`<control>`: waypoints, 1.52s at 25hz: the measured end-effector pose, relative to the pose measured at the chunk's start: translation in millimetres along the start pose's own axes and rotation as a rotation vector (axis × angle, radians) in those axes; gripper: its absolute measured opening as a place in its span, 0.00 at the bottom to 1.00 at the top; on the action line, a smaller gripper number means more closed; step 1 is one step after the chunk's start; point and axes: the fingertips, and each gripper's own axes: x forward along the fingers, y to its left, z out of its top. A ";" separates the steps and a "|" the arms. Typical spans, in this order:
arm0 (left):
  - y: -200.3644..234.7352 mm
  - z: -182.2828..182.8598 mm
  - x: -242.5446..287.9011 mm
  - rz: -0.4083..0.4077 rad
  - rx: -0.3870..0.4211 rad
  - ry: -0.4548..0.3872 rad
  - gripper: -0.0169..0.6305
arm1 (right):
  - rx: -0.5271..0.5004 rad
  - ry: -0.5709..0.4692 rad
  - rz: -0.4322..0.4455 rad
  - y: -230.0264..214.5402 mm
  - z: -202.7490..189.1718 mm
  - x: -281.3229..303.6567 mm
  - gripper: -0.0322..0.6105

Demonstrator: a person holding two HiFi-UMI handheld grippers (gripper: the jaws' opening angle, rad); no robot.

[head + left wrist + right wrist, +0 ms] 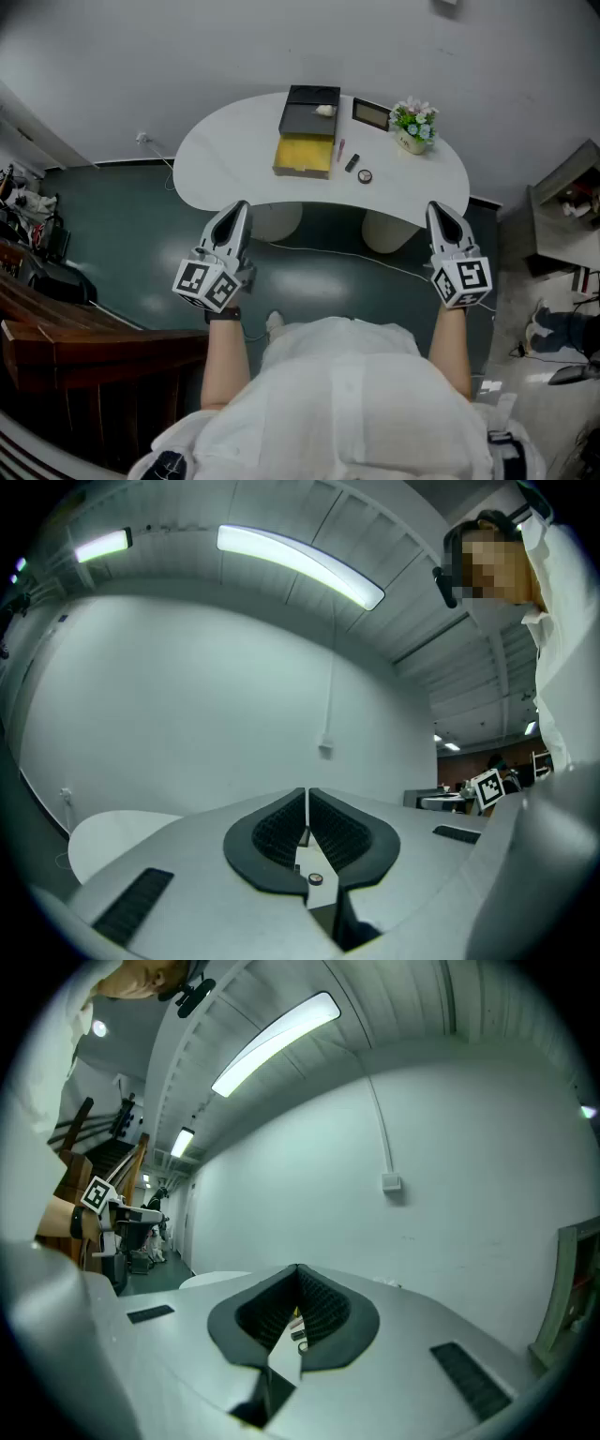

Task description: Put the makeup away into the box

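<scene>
In the head view an open box [303, 156] with a yellow inside and a raised black lid [310, 112] stands on the white curved table [216, 155]. To its right lie three makeup pieces: a thin pink stick [341, 148], a short black tube [352, 162] and a small round compact [365, 175]. My left gripper [241, 208] and right gripper [438, 210] hover short of the table's near edge, well apart from all of these. Each one's jaws are closed together with nothing between them, as the left gripper view [307, 803] and right gripper view [298, 1281] also show.
A small pot of flowers [413, 126] and a dark framed panel [371, 114] stand at the back right of the table. A small white object [324, 110] rests on the lid. A cable [375, 262] runs over the floor. Wooden furniture [56, 319] is at left, a shelf [562, 202] at right.
</scene>
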 end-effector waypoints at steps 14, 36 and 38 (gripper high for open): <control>-7.5 -3.1 14.5 -0.026 -0.007 0.013 0.06 | -0.002 -0.017 0.007 -10.8 2.2 6.0 0.06; -32.8 -18.1 35.4 -0.073 -0.003 0.052 0.06 | 0.011 -0.018 0.011 -34.1 -4.6 -3.5 0.07; -32.9 -17.8 36.9 -0.080 0.001 0.058 0.06 | 0.023 -0.014 0.012 -35.2 -6.7 -0.6 0.07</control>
